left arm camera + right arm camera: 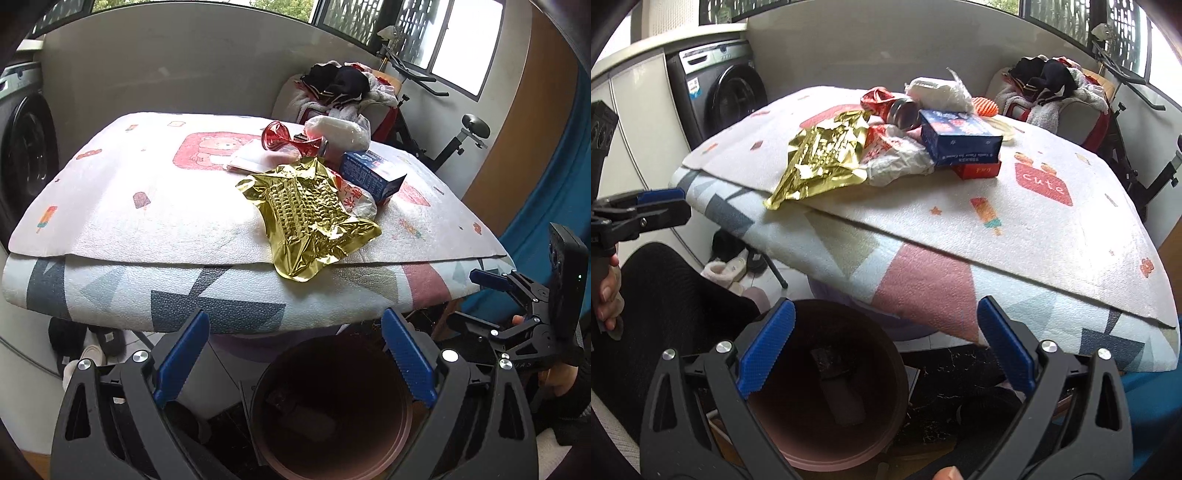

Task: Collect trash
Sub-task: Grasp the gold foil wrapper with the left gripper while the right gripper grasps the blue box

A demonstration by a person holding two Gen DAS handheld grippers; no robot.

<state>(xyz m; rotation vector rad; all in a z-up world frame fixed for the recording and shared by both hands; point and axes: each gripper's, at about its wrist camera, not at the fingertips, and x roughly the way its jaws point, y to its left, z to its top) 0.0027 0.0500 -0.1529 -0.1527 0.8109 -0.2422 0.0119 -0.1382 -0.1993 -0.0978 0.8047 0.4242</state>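
A crumpled gold foil wrapper (pixel 310 214) (pixel 823 155) lies at the near edge of the padded table (pixel 129 221) (pixel 1052 229). Behind it sit a white plastic bag with red print (pixel 360 201) (pixel 897 158), a blue carton (pixel 373 175) (pixel 960 138), a crushed red can (pixel 291 142) (pixel 894 107) and a white bag (pixel 338 131) (pixel 938 90). A pink round bin (pixel 332 410) (pixel 827 384) stands on the floor below the table edge with dark items inside. My left gripper (pixel 295 358) and right gripper (pixel 886 354) hover open above the bin, holding nothing.
A washing machine (pixel 716 92) stands at the left. A chair piled with clothes (pixel 343 92) (pixel 1052 88) and an exercise bike (pixel 454 140) stand behind the table. Slippers (pixel 727 269) lie on the floor under it. A red box (pixel 979 170) sits beneath the blue carton.
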